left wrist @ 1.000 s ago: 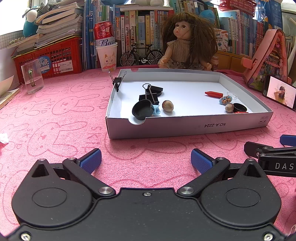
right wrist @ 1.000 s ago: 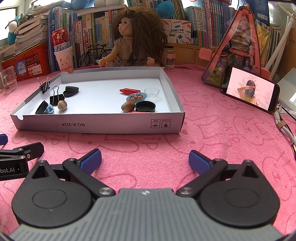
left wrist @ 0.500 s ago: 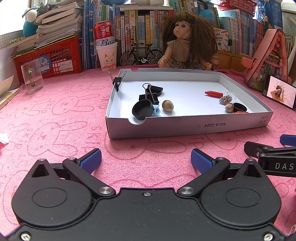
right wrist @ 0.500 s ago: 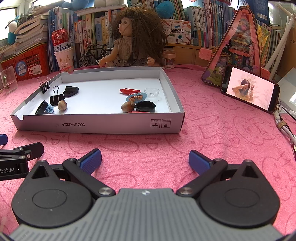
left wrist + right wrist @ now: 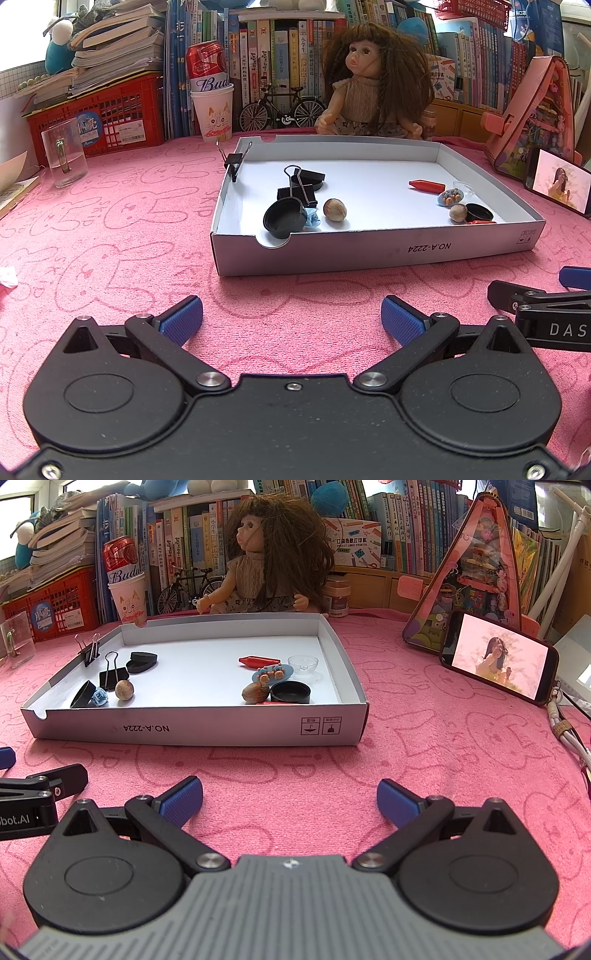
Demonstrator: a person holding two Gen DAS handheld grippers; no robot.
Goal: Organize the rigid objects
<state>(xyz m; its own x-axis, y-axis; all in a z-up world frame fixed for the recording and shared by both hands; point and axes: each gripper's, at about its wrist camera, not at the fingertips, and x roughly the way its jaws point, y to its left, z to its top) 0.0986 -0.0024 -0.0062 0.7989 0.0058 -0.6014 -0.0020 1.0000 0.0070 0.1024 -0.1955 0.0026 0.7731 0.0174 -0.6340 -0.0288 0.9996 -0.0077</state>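
Left hand-held gripper (image 5: 291, 319): jaws spread wide, nothing between the blue pads, low over the pink desk (image 5: 110, 236) just short of the tray. Right hand-held gripper (image 5: 290, 799): same, wide apart and holding nothing. Each shows at the edge of the other's view, side by side.

White cardboard tray (image 5: 369, 254), shallow, open top, lies flat on the desk ahead of both grippers; front wall printed "NO.A-2224", upside down from here.

Tray contents, left group:
- small binder clip (image 5: 233, 160) clamped on the left wall, handles up
- larger binder clip (image 5: 297, 194) on the floor of the tray
- black lid (image 5: 308, 181) behind it
- black cap (image 5: 284, 221) tipped on edge at the front notch, touching a small blue object (image 5: 314, 218)
- walnut (image 5: 335, 209) just beside these

Right group:
- red crayon (image 5: 258, 661)
- clear round dish (image 5: 303, 663) near the right wall
- blue oval piece with small figures (image 5: 272, 672)
- second nut (image 5: 255, 693) touching a flat black round lid (image 5: 290, 693)
- thin red piece (image 5: 275, 703) at the front wall, mostly hidden

Outside the tray: doll (image 5: 369, 85) seated behind the back wall; glass mug (image 5: 64, 157) far left; paper cup (image 5: 213, 112) with a red can (image 5: 206, 70) in it; phone (image 5: 498, 657) with lit screen to the right.
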